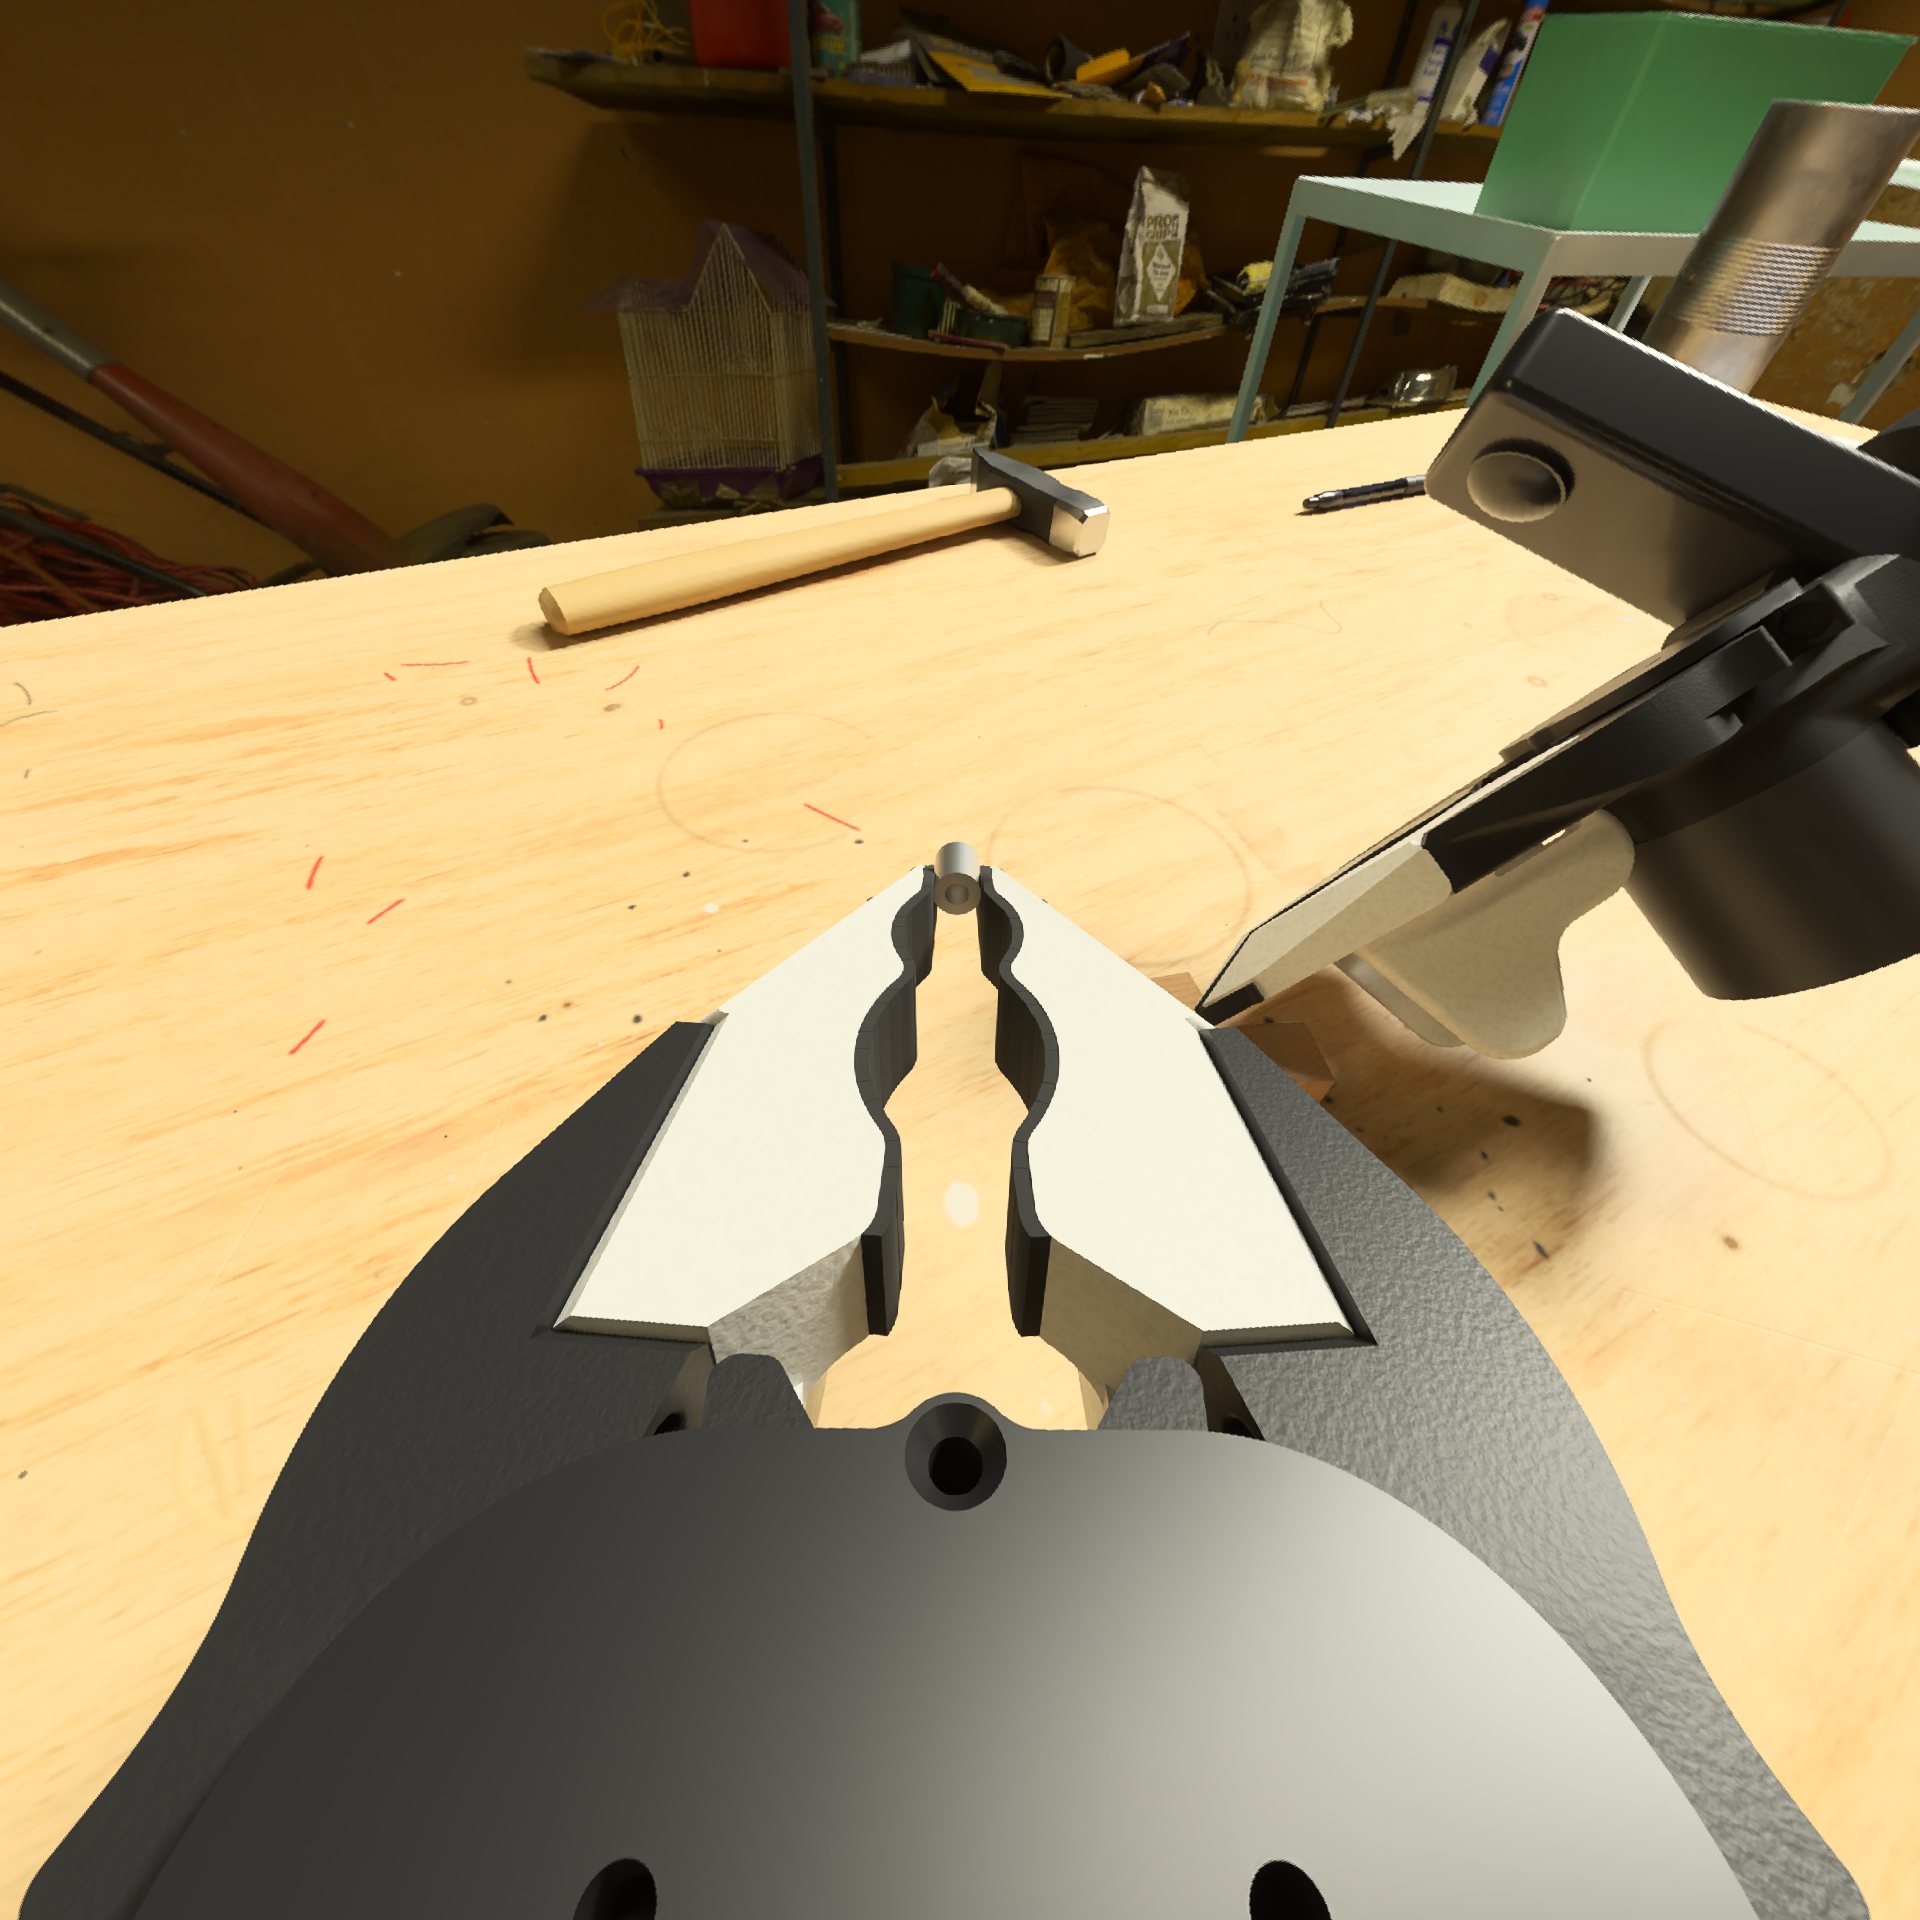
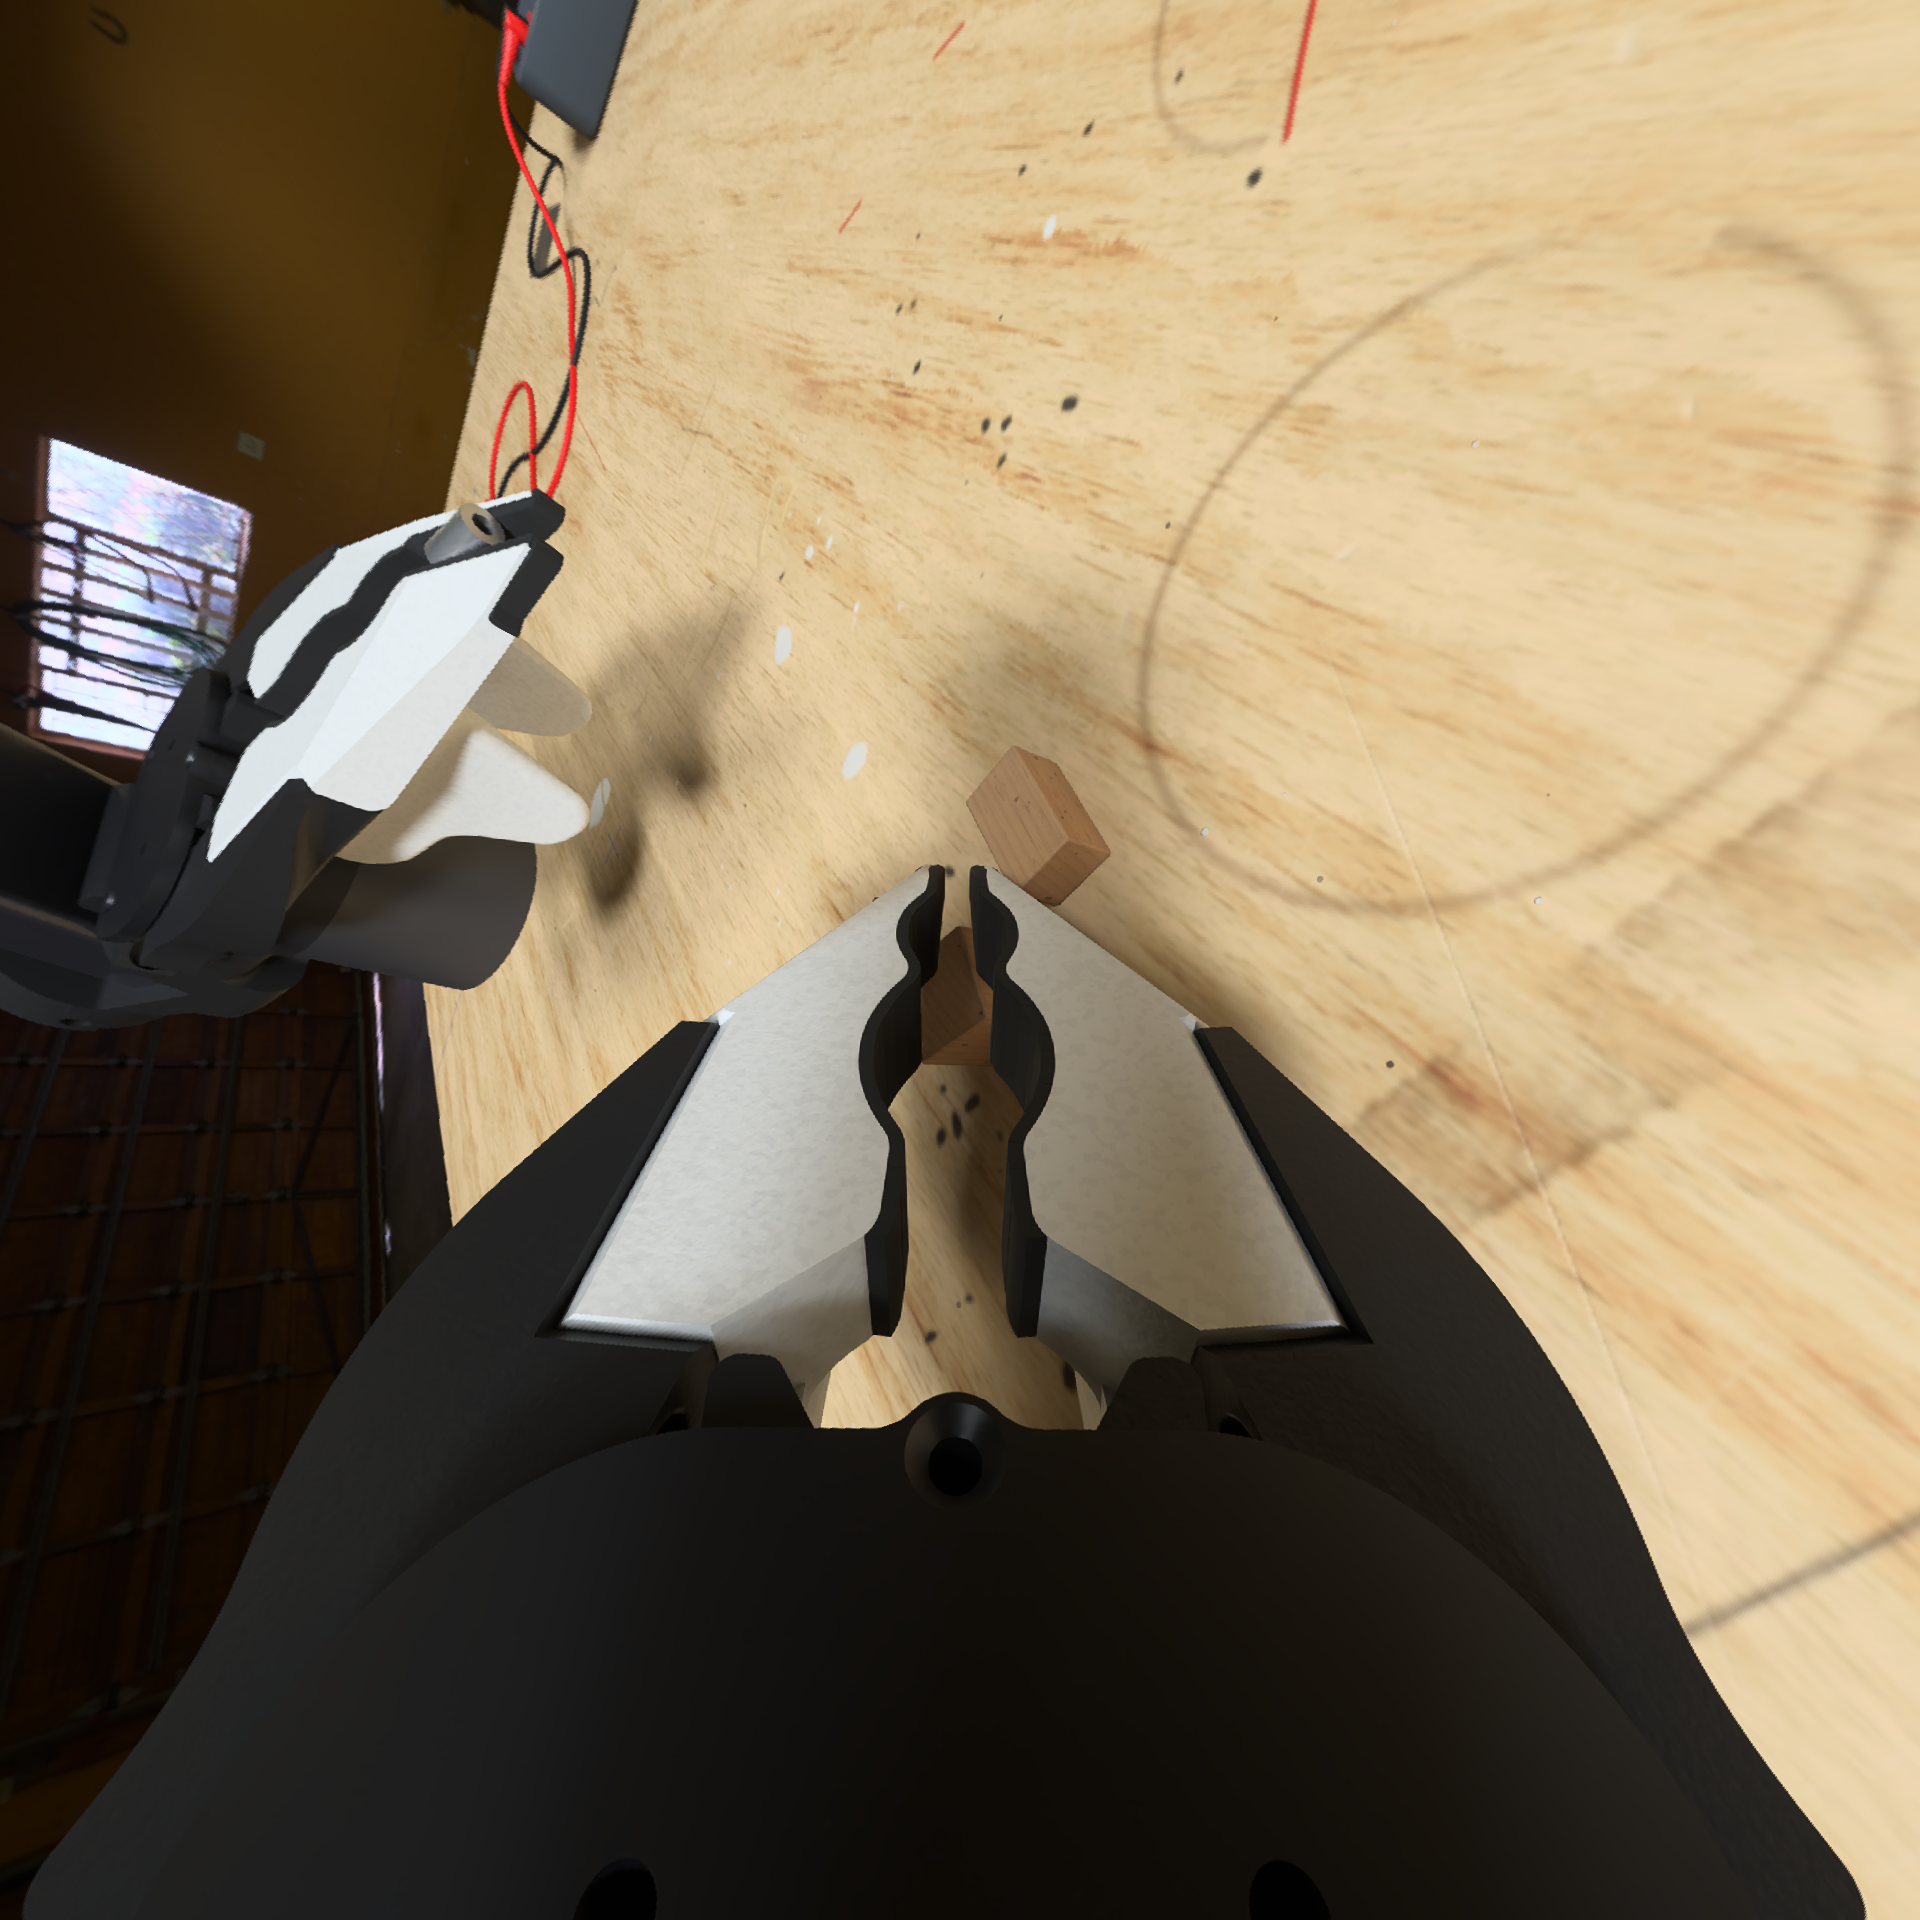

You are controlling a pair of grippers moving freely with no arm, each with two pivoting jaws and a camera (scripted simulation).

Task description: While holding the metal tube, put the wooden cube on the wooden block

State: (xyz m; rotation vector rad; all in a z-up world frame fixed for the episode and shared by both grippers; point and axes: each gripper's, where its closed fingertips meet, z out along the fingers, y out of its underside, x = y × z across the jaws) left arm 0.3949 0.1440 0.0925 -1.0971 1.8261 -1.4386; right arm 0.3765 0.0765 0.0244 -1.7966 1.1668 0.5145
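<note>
My left gripper is shut on a small metal tube, pinched at the fingertips above the wooden table. It also shows at the left of the right wrist view, with the tube in it. My right gripper is shut with nothing between its tips, low over the table. A darker wooden piece shows through the gap beneath its fingers. A lighter wooden cube-like piece lies just beyond the tips, to the right. In the left wrist view the right gripper points down at wood.
A hammer and a dark pen-like tool lie near the far edge. A large metal cylinder rises behind the right gripper. A dark device with red and black wires sits by the table edge.
</note>
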